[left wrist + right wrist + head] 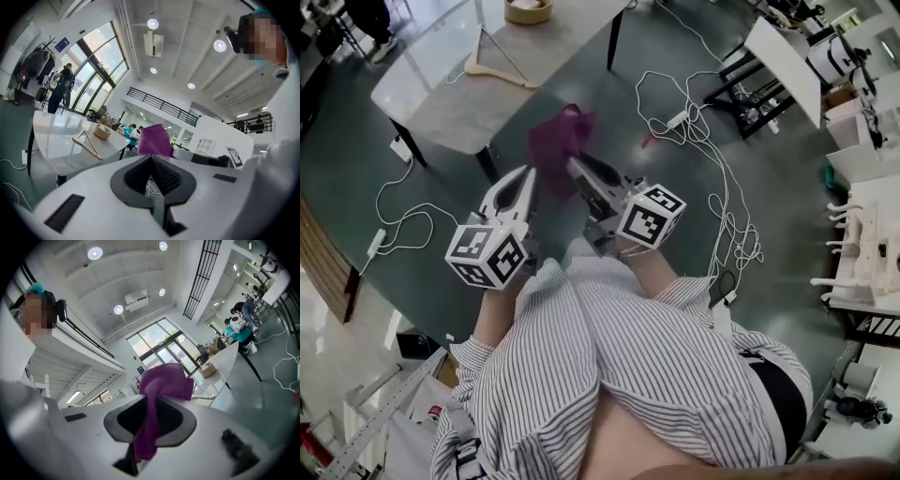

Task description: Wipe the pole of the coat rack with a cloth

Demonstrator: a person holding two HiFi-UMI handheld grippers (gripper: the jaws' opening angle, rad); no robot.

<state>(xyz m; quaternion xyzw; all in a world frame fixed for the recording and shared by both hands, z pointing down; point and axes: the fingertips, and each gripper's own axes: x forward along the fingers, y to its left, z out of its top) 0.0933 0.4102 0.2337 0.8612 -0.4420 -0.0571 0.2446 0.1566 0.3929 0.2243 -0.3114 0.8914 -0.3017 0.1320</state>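
Note:
A purple cloth [558, 141] sticks out bunched from the tips of my right gripper [573, 166], which is shut on it. In the right gripper view the cloth [165, 382] runs down between the jaws of that gripper [150, 398]. My left gripper [528, 174] is just left of the cloth, jaws together with nothing between them. The left gripper view shows the cloth [154, 139] right beyond that gripper's [151, 157] closed tips. Far off in that view a coat rack [41, 58] hung with dark coats stands by the windows. Both grippers are held in front of the person's striped shirt.
A pale table [441, 103] ahead carries a wooden hanger [499, 64] and a round tan roll [528, 10]. White cables [703, 141] trail over the grey floor to the right. White furniture with pegs [858, 244] stands at the right edge.

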